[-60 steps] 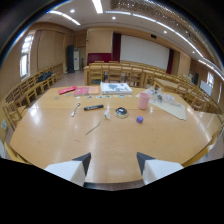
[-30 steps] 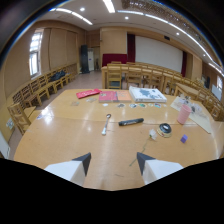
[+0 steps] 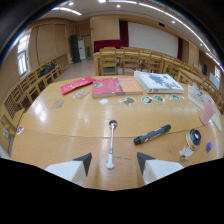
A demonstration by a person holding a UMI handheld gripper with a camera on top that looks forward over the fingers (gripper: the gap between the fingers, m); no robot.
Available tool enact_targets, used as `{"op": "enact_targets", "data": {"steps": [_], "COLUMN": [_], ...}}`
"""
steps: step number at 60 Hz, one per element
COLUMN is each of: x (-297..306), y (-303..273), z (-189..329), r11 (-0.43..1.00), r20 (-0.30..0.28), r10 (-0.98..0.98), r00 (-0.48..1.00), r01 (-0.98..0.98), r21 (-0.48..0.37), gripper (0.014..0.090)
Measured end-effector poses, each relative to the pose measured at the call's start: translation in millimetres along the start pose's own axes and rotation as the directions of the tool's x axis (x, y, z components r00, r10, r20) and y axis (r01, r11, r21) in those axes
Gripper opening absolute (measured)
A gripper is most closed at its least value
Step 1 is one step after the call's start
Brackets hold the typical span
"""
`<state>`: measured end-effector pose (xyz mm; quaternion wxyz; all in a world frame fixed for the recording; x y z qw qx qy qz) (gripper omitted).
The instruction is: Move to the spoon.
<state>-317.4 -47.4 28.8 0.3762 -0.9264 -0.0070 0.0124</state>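
Spoon, white and slender, lies flat on the wooden table, its long axis running near to far. Its near end sits in the gap between the two fingers of the gripper, and its far end reaches out beyond them toward the middle of the table. The gripper's fingers stand apart, one on each side of the spoon's near end, with table showing between each finger and the spoon, so nothing is clamped.

To the right of the spoon, a black marker lies at a slant. Farther right is a small round black object. On the far side of the table lie a red folder, a red book, an orange book and a white printed sheet, with small cut-out pieces scattered just nearer. Wooden chairs line the left side of the table.
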Motion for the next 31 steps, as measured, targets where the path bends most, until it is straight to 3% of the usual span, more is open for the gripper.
{"op": "enact_targets", "data": {"steps": [31], "x": [-13.3], "y": [-4.7], "z": [18.1], "r11": [0.999], "r20": [0.020], "r10": [-0.033], "r00": [0.999], "r01": [0.034], "r21": [-0.018], "gripper": [0.0855]}}
